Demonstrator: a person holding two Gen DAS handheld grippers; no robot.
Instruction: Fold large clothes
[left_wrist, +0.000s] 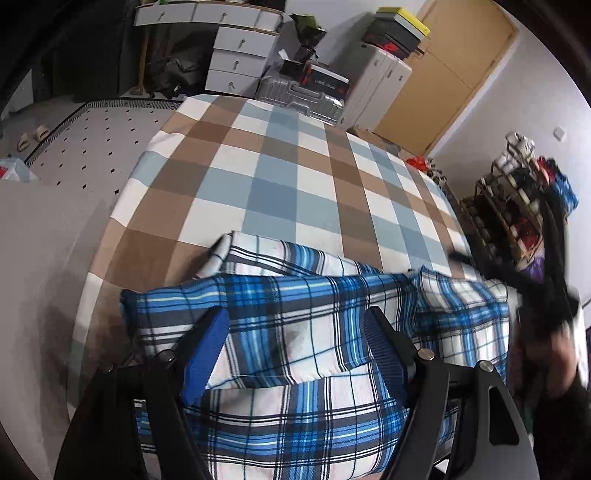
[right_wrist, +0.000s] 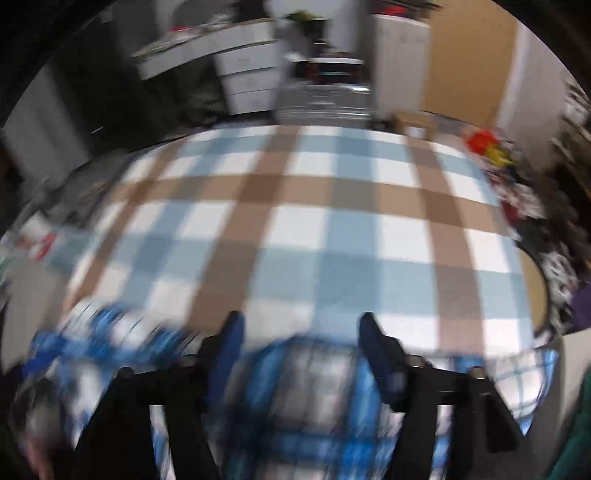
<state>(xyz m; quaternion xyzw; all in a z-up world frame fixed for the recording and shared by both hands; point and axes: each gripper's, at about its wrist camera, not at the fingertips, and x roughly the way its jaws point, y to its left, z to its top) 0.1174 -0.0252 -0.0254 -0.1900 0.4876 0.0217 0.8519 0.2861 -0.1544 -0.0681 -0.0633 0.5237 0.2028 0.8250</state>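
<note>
A blue, white and black plaid shirt (left_wrist: 295, 302) lies partly folded at the near edge of a bed with a brown, blue and white checked sheet (left_wrist: 280, 177). My left gripper (left_wrist: 295, 328) hovers over the shirt's folded middle, its blue-padded jaws wide apart and gripping nothing. In the blurred right wrist view, the right gripper (right_wrist: 301, 328) stands open over the shirt's far edge (right_wrist: 306, 369), where cloth meets the sheet (right_wrist: 332, 236). The same gripper shows as a dark blur (left_wrist: 554, 280) at the right of the left wrist view, held by a hand.
Beyond the bed's far end stand white drawers (left_wrist: 240, 55), a silver suitcase (left_wrist: 303, 96), stacked boxes and a wooden door (left_wrist: 450, 66). A cluttered shoe rack (left_wrist: 517, 206) stands to the right. Grey floor matting (left_wrist: 96, 151) lies to the left.
</note>
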